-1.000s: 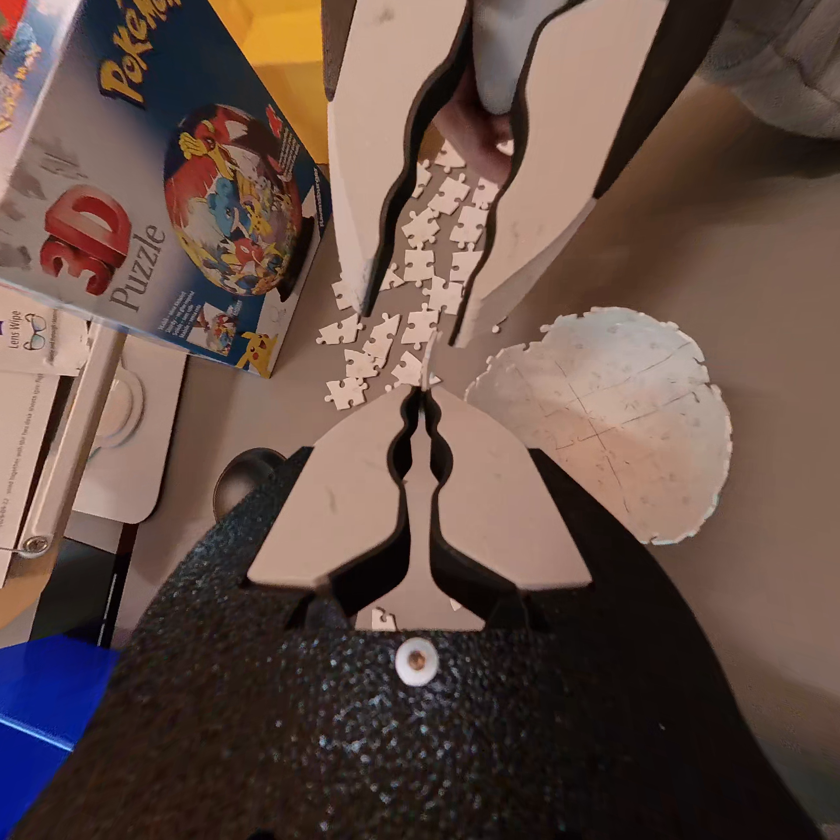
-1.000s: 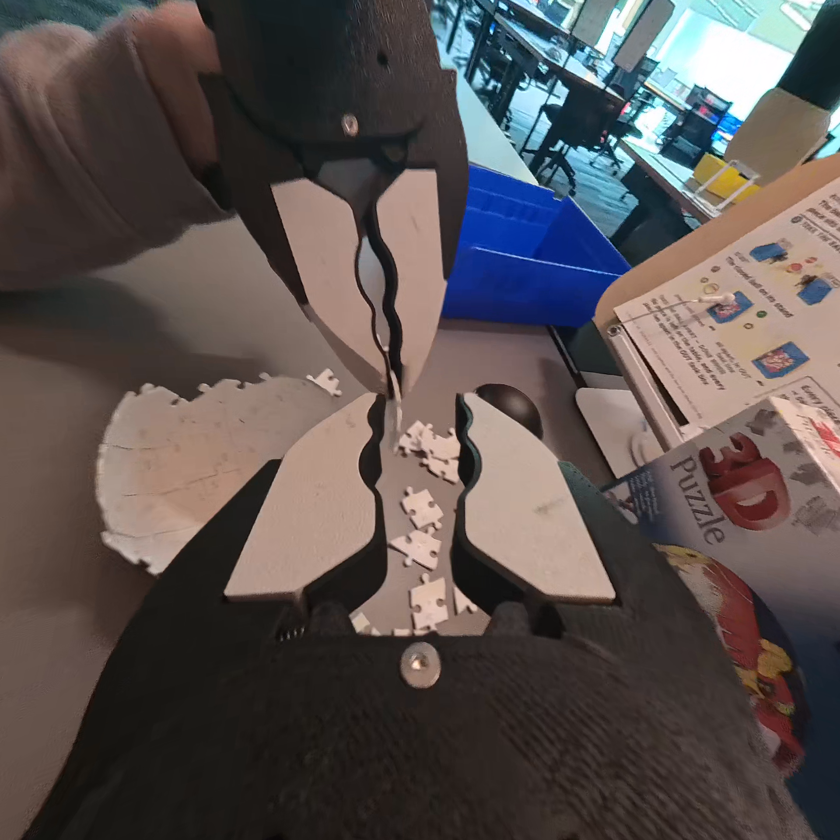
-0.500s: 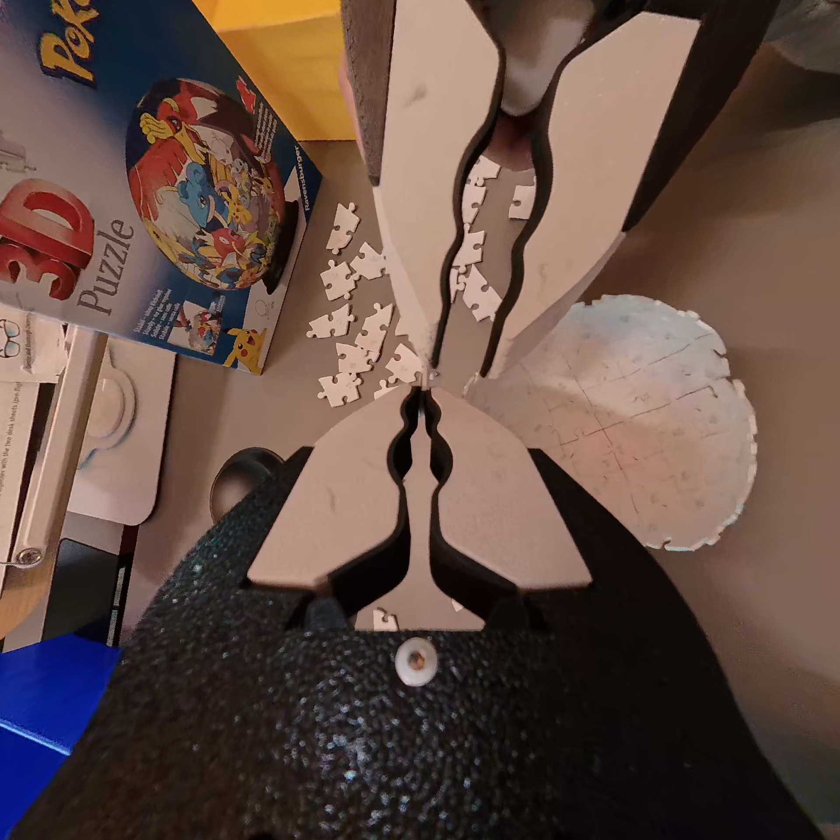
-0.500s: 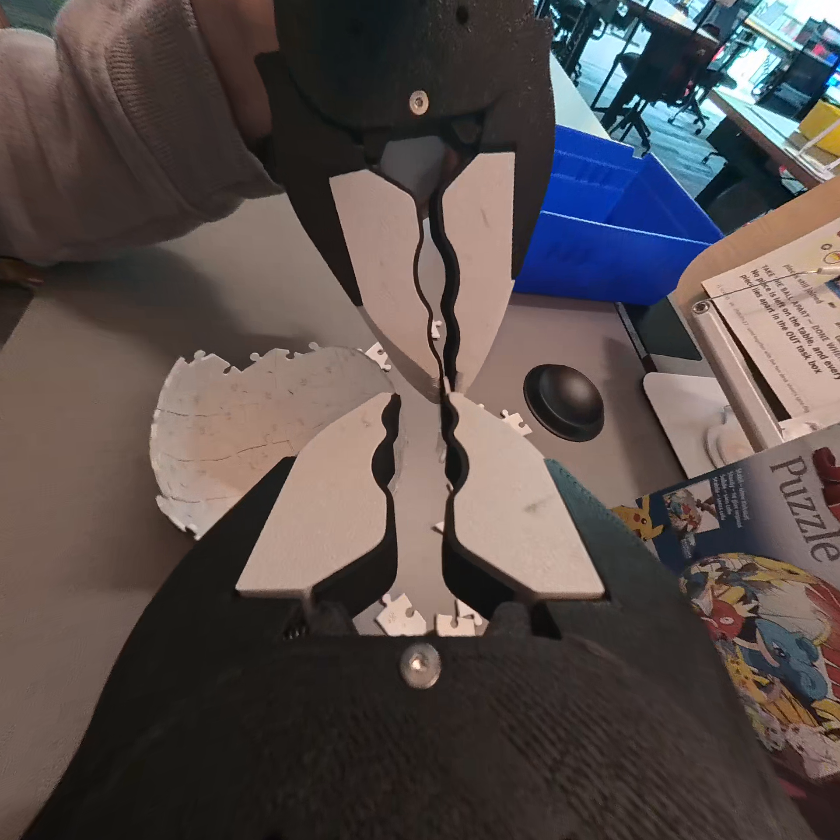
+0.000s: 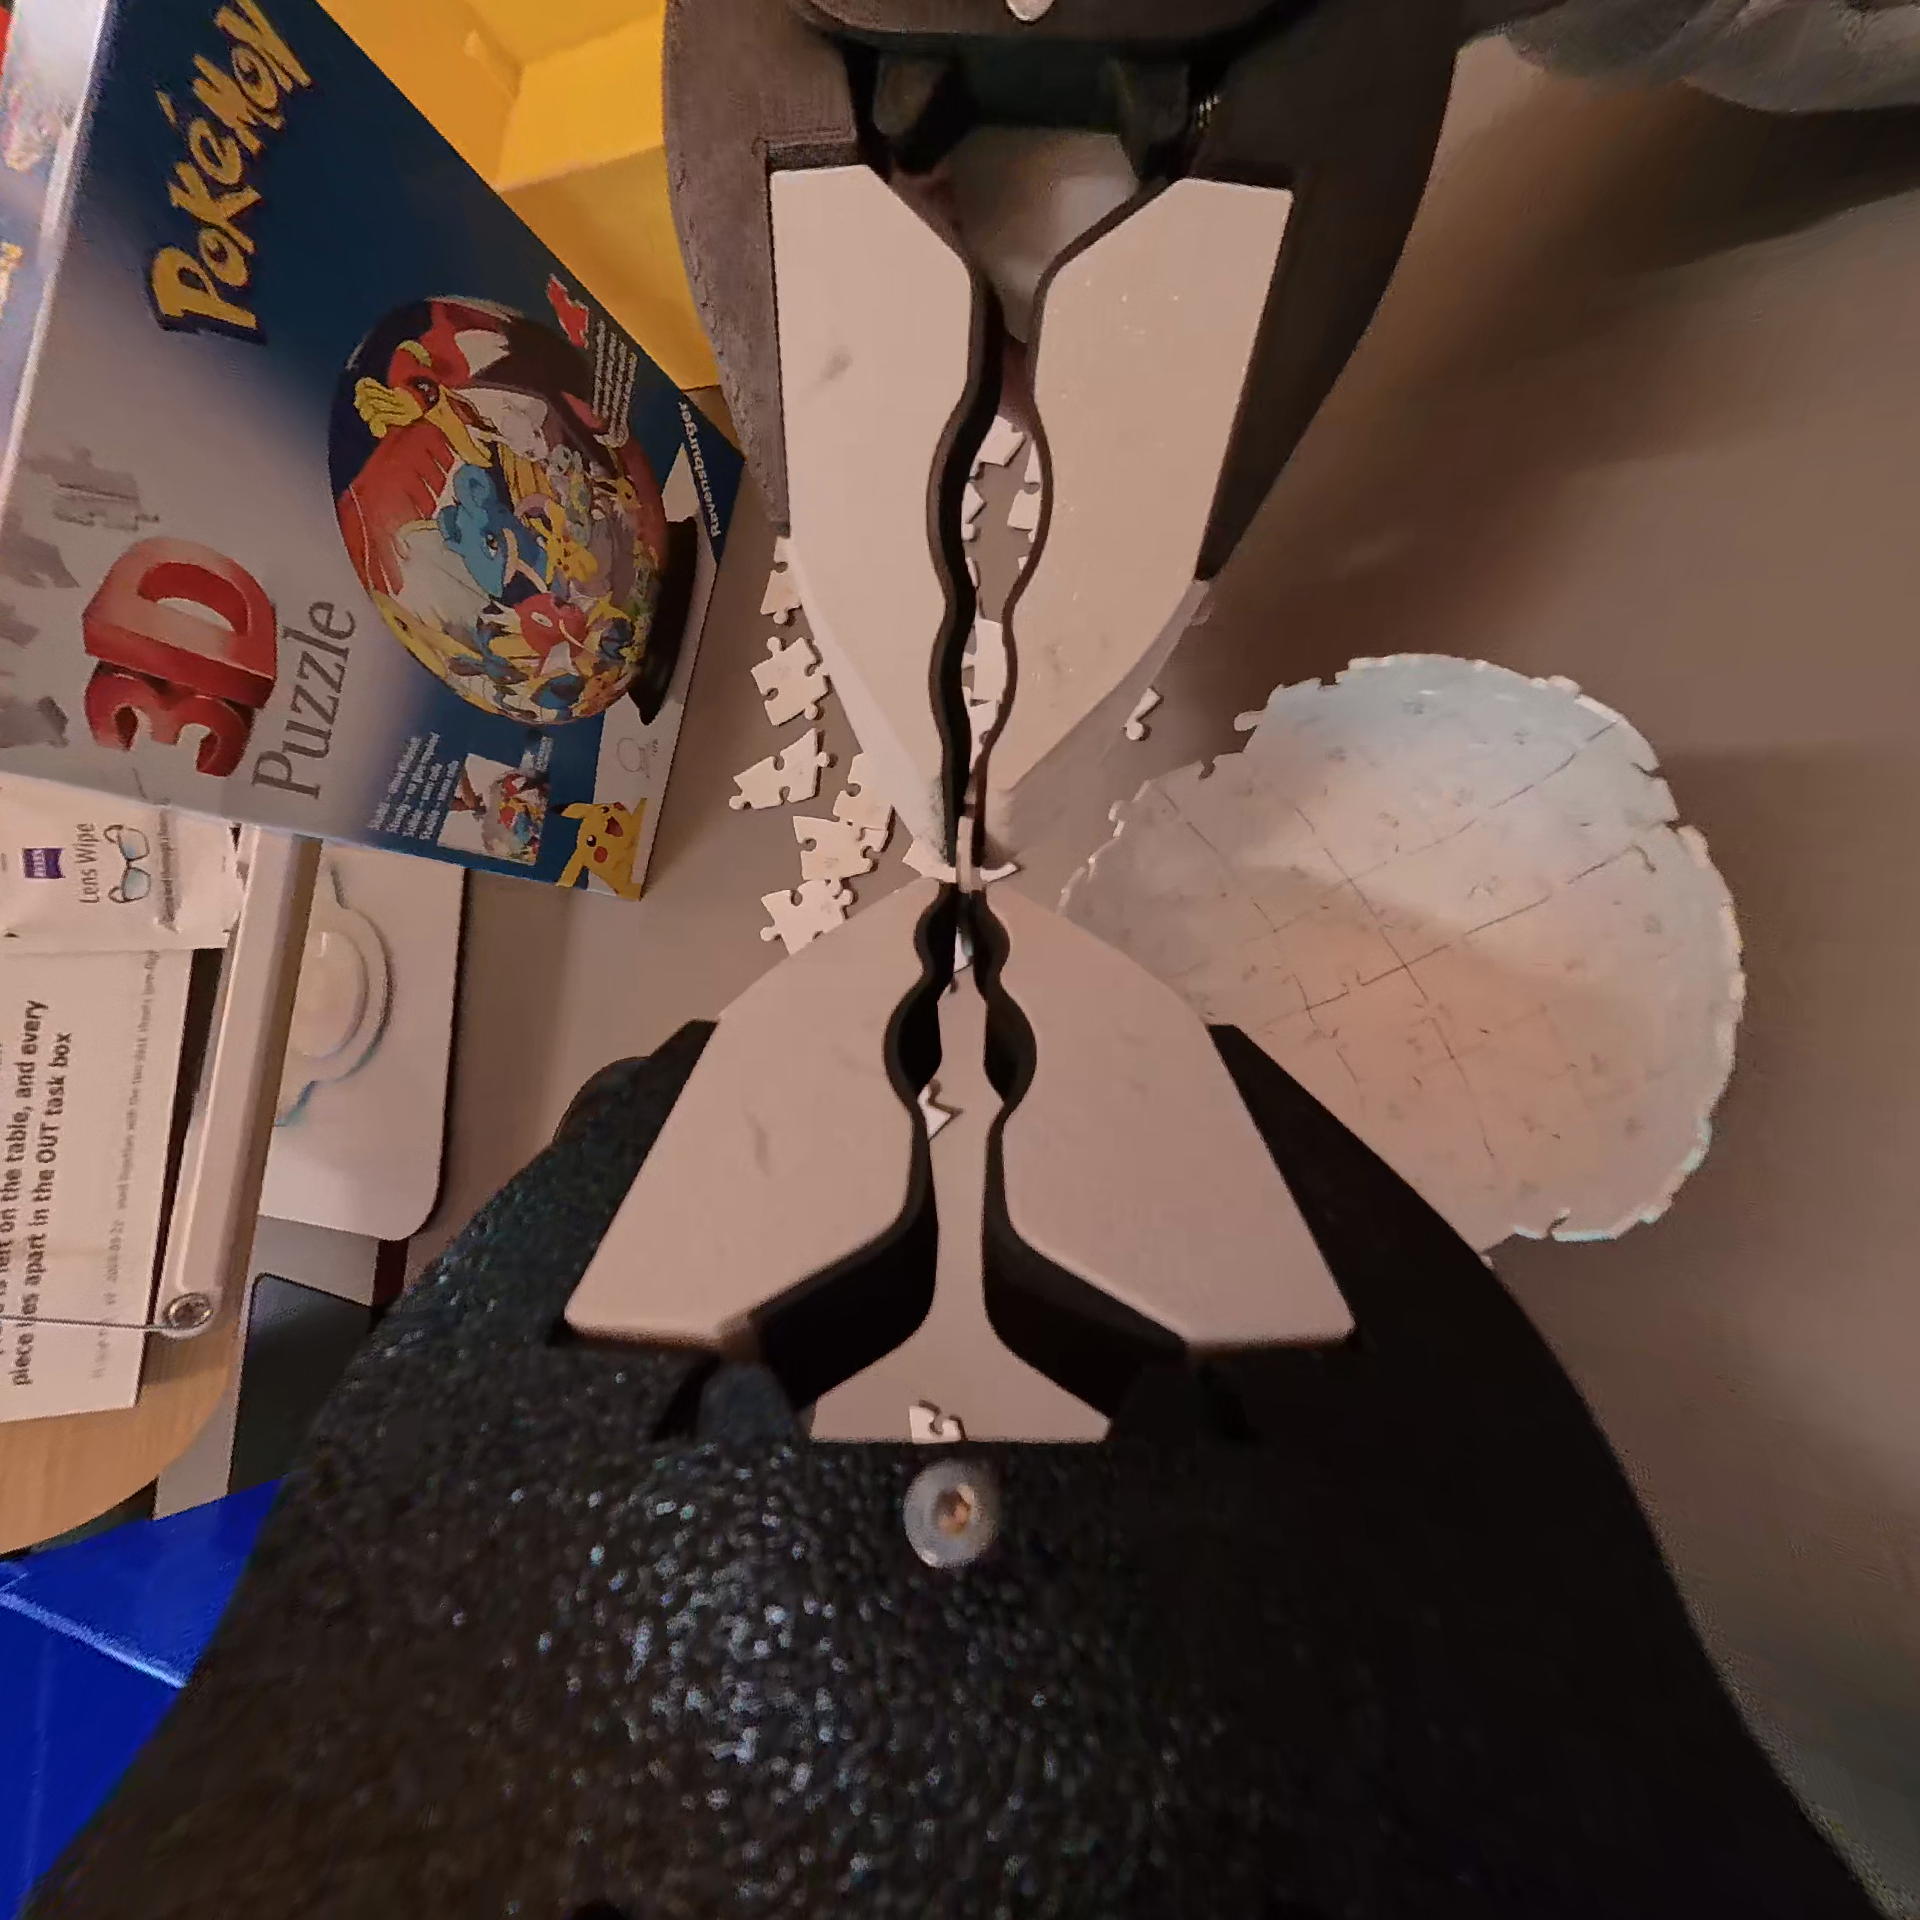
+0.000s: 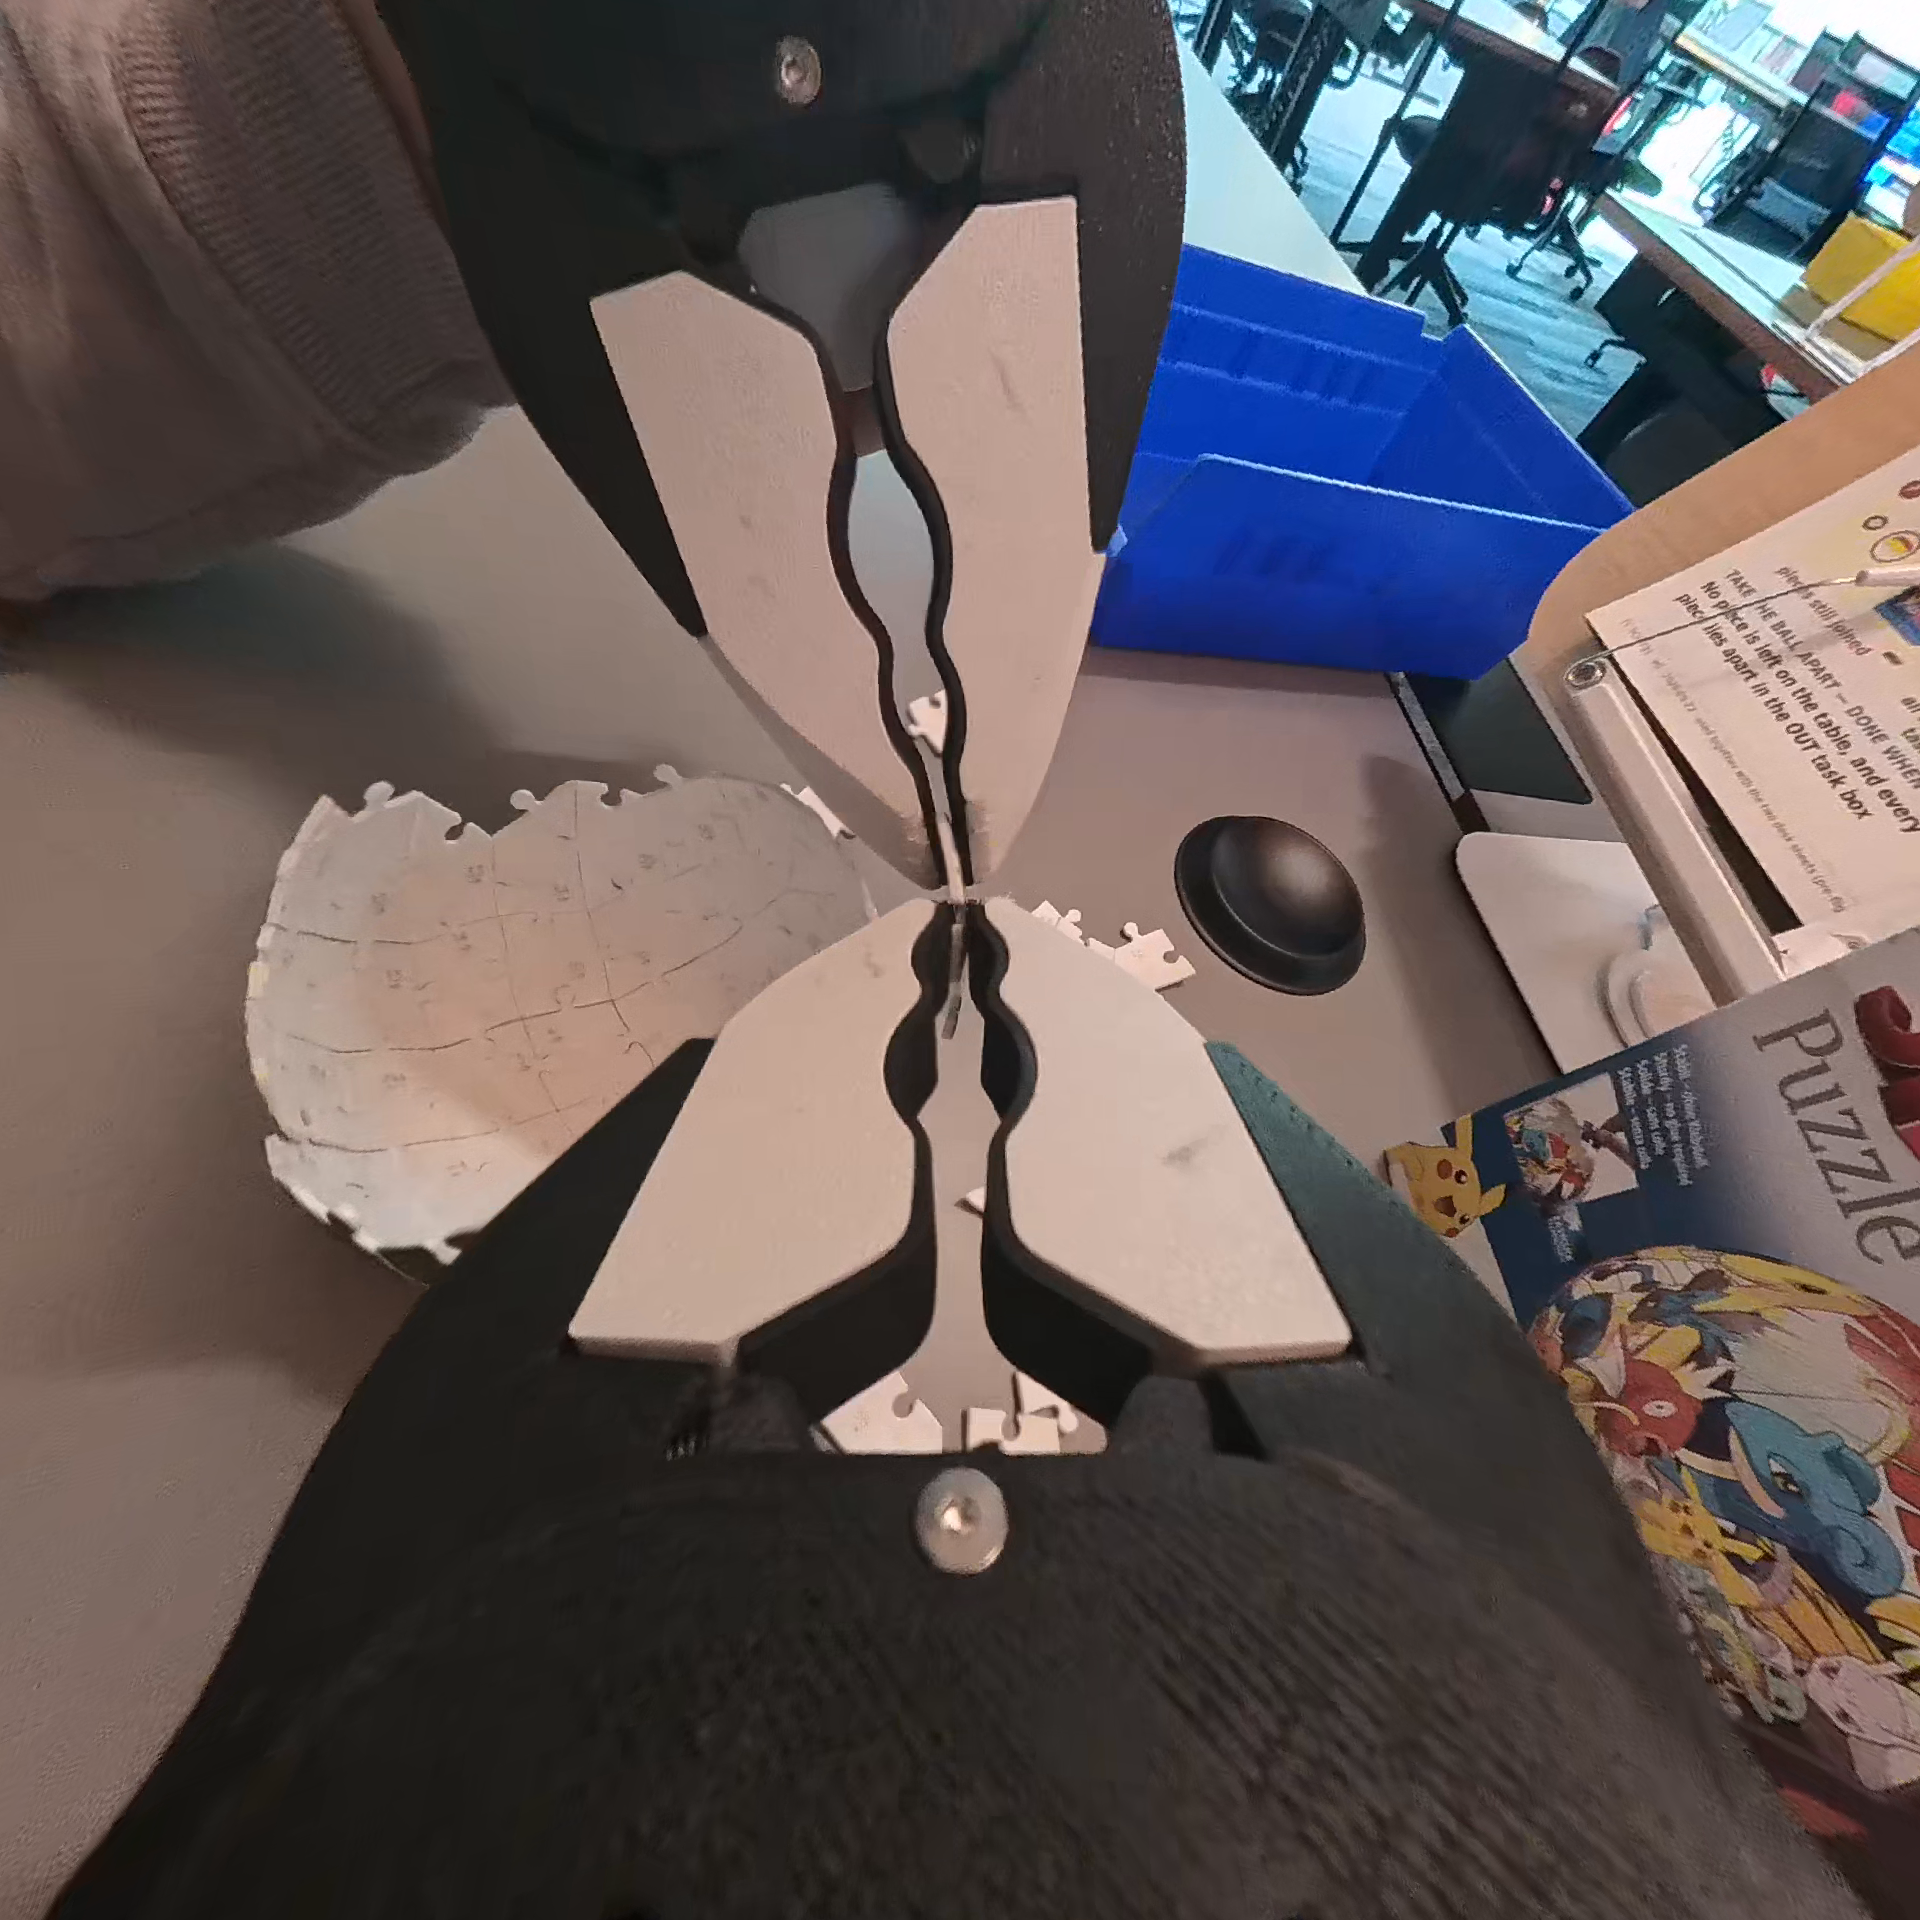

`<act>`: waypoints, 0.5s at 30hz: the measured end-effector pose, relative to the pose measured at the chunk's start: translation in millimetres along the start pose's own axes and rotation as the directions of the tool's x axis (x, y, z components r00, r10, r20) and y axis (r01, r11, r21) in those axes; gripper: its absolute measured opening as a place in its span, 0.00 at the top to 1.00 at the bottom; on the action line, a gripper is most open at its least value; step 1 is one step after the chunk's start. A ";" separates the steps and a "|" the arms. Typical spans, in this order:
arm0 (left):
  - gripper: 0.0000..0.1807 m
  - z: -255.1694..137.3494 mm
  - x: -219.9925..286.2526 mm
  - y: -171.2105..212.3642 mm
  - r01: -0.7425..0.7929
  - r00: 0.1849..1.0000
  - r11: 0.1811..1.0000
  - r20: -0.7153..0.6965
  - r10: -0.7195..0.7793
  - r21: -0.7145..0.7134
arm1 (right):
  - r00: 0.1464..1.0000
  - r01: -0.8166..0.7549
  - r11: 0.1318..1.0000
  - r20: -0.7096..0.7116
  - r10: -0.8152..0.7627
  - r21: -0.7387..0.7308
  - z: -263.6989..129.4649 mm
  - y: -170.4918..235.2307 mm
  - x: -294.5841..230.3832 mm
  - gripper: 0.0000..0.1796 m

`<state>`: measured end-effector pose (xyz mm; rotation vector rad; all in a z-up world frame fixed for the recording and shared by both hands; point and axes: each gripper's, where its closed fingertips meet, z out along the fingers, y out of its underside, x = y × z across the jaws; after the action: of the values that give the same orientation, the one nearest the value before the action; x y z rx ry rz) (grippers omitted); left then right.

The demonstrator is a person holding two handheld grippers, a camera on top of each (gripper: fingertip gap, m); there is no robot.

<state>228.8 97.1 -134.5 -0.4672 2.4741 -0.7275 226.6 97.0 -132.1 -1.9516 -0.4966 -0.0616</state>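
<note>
Between your two claws, tip to tip above the table (image 6: 1195, 748), a small white puzzle piece (image 5: 967, 868) is pinched by both. Your left gripper (image 5: 958, 914) is closed on it; your right gripper (image 6: 958, 920), gaping a second ago, has now closed on it too. Loose pieces (image 5: 800, 769) lie beneath, the puzzle shell (image 5: 1455, 987) just beside the tips.
</note>
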 end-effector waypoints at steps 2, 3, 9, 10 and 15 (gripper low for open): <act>0.99 1.0 -1.7 -0.5 0.017 1.000 1.000 0.009 -0.018 0.016 | 1.000 -0.002 1.000 0.000 0.002 -0.010 -0.1 1.0 1.7 0.99; 0.99 0.5 -5.5 -1.7 0.030 0.999 0.999 0.035 -0.032 0.035 | 1.000 -0.011 1.000 -0.014 0.011 0.001 -0.7 0.2 5.0 0.99; 0.95 -7.3 -10.1 -6.6 0.151 0.988 0.980 -0.002 -0.152 0.131 | 0.995 -0.098 0.986 0.050 0.092 0.134 -6.7 -4.8 9.4 0.99; 0.98 -7.7 -7.3 -7.5 0.158 0.987 0.977 -0.029 -0.155 0.141 | 0.992 -0.118 0.980 0.070 0.108 0.163 -8.1 -8.2 8.5 0.99; 0.99 -6.4 -3.2 -9.6 0.163 0.986 0.975 -0.072 -0.153 0.149 | 0.983 -0.157 0.965 0.125 0.133 0.209 -8.9 -13.0 4.1 0.99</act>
<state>229.4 93.4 -123.2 -0.5966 2.4316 -1.0027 227.1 94.9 -116.1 -1.7759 -0.4127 0.1877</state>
